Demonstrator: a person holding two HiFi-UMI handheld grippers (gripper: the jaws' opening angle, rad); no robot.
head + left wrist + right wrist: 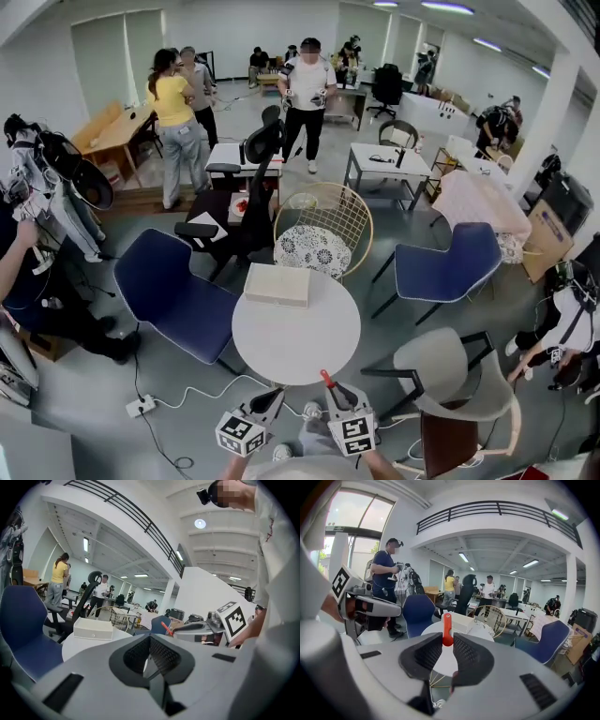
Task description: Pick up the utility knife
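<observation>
Right gripper (447, 645) was clamped on the red utility knife (447, 629), which stuck up past its jaws by the 6 o'clock edge of the round white table (295, 342). Left gripper (150, 643) was at its 9 o'clock, jaws pressed together on nothing. One white box (277, 284) lay at the table's 11 o'clock.

- Knife (447, 627): red-orange, plastic-looking, smooth, with a slight gloss.
- Right gripper (447, 643) and left gripper (150, 641): matt grey, plastic-looking shells. The pads (425, 654) are black, finely ribbed and rubbery-looking.
- Table (309, 347): white top, smooth, matt.
- Box (277, 284) at the table's far edge: off-white, matt, material unclear.
- Blue chairs (173, 295): matt, cloth-looking.
- Wire chair (323, 211): gold metal wire, lacy cloth seat.
- Floor (84, 384): grey, smooth, faint sheen.
</observation>
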